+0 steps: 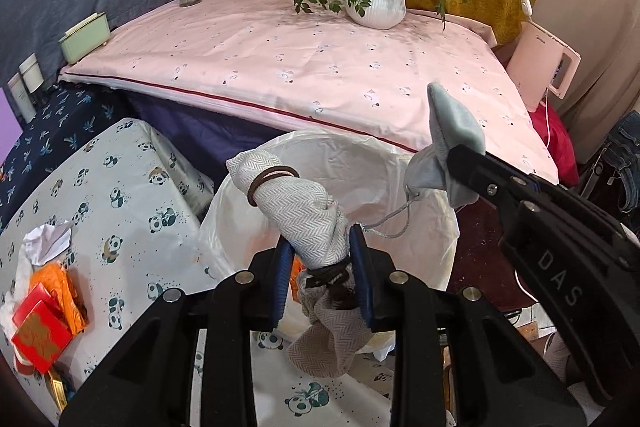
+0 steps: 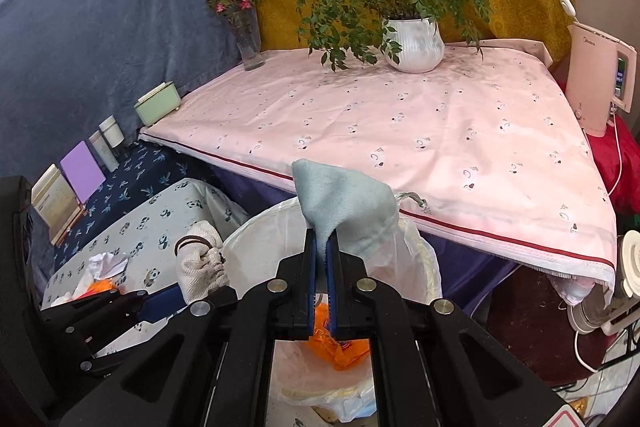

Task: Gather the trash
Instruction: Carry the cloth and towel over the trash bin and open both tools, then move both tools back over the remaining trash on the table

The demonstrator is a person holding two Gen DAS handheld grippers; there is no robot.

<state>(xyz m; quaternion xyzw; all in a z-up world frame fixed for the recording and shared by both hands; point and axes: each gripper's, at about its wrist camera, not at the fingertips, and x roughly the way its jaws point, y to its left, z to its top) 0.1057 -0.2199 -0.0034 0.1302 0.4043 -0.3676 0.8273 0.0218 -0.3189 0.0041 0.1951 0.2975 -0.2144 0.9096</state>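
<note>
Two soft cloth bundles hang above the lined bin (image 2: 416,259). Nearest, the left gripper (image 1: 320,267) is clenched on a herringbone cloth roll (image 1: 296,207) bound with hair ties, light and limp, best pinched at its tied waist. Just right of it, the right gripper (image 2: 322,267) grips a pale blue pouch (image 2: 348,211) by its thin edge; likely floppy. Orange wrappers (image 2: 340,343) lie inside the bin.
</note>
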